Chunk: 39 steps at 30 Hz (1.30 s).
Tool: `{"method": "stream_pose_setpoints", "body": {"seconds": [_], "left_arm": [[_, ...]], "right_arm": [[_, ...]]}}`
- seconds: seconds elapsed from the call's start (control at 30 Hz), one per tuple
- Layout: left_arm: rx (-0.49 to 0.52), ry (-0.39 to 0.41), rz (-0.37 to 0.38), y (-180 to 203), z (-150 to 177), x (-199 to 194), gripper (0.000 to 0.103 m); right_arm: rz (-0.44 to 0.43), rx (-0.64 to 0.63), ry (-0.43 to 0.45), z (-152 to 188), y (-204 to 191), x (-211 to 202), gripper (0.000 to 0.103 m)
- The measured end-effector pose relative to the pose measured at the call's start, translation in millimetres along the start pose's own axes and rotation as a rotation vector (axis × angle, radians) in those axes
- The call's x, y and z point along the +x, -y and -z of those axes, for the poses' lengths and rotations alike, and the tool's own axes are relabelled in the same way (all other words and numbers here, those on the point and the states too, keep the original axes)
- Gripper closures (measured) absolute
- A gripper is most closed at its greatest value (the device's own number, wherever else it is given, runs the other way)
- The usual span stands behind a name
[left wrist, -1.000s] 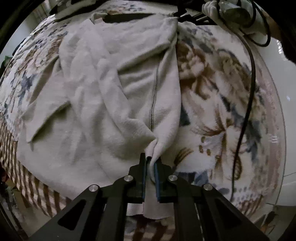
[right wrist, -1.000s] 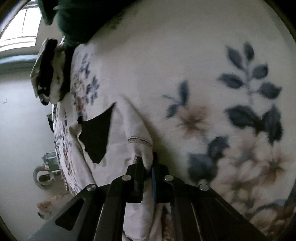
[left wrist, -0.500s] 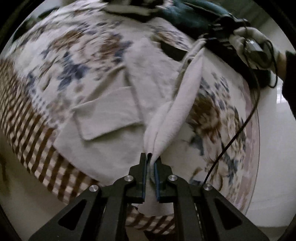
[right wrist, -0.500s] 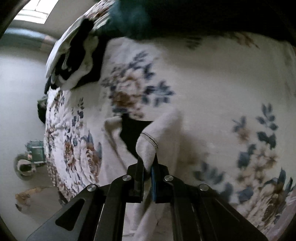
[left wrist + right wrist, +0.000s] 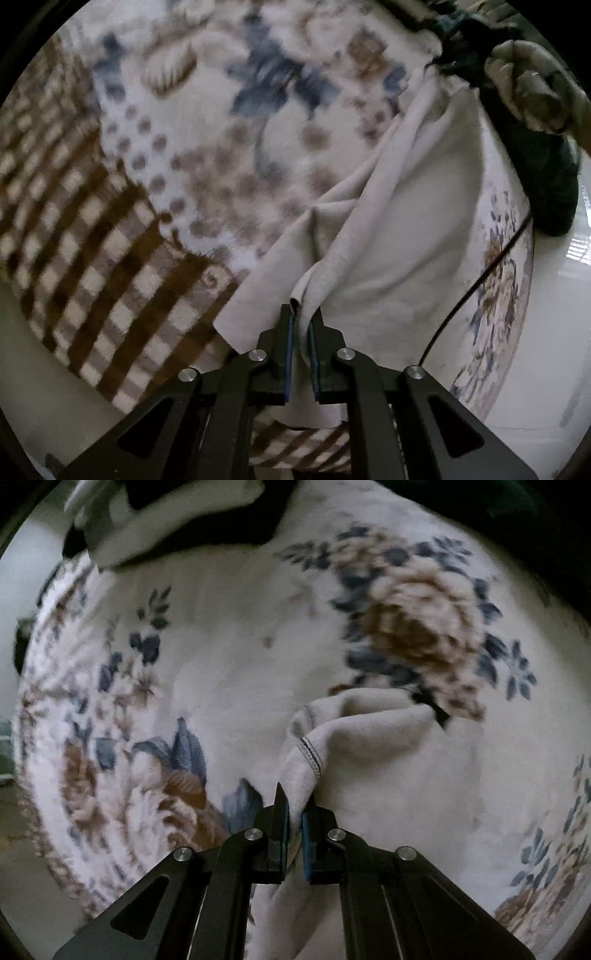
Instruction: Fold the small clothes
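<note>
A small cream fleece garment (image 5: 399, 221) hangs stretched between my two grippers above a floral blanket. My left gripper (image 5: 300, 325) is shut on one corner of it. In the left wrist view the cloth runs up and right to the other gripper, held by a gloved hand (image 5: 532, 92). My right gripper (image 5: 293, 808) is shut on a stitched hem edge of the same garment (image 5: 369, 731), which bunches just past the fingers.
The floral blanket (image 5: 258, 122) has a brown checked border (image 5: 110, 251) at the left and covers the bed (image 5: 184, 646). A dark green cloth (image 5: 546, 177) lies at the far right, with a black cable (image 5: 472, 288). Folded light and dark clothes (image 5: 166, 513) sit at the top.
Both grippers have lifted and carried the garment's edge across to the left. It no longer lies spread flat; it now hangs folded and taut between them.
</note>
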<state>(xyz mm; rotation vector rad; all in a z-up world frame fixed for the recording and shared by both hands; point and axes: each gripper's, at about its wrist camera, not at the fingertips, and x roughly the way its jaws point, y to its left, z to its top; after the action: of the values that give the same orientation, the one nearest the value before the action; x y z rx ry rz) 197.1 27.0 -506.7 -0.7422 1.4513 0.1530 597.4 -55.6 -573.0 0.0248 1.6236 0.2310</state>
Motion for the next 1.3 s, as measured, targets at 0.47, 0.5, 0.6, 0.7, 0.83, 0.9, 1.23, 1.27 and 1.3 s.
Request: {"method": "stream_pose_setpoints", "body": {"seconds": [0.47, 0.5, 0.6, 0.7, 0.83, 0.9, 1.23, 1.27, 1.3], "left_arm": [[0.069, -0.062, 0.090, -13, -79, -37, 0.068], [0.113, -0.050, 0.100, 1, -97, -36, 0.066], [0.238, -0.004, 0.132, 52, -158, -25, 0.060], [0.330, 0.017, 0.165, 95, -214, -11, 0.059], [0.430, -0.006, 0.147, 148, -272, 28, 0.059], [0.449, -0.033, 0.134, 165, -292, 50, 0.059], [0.559, -0.040, 0.073, 199, -322, 87, 0.098], [0.546, -0.046, 0.072, 192, -326, 88, 0.098], [0.539, -0.050, 0.069, 189, -329, 91, 0.098]], "right_arm": [[-0.201, 0.157, 0.069, 134, 76, -84, 0.046], [-0.185, 0.178, 0.056, 150, 87, -82, 0.046], [-0.179, 0.280, 0.018, 200, 131, -65, 0.046], [-0.207, 0.402, 0.010, 225, 165, -42, 0.046], [-0.269, 0.489, 0.052, 227, 192, -23, 0.046], [-0.323, 0.514, 0.077, 221, 195, -19, 0.046], [-0.459, 0.510, 0.114, 173, 177, 2, 0.092], [-0.416, 0.507, 0.113, 174, 181, 3, 0.092], [-0.393, 0.515, 0.119, 175, 185, 2, 0.092]]}}
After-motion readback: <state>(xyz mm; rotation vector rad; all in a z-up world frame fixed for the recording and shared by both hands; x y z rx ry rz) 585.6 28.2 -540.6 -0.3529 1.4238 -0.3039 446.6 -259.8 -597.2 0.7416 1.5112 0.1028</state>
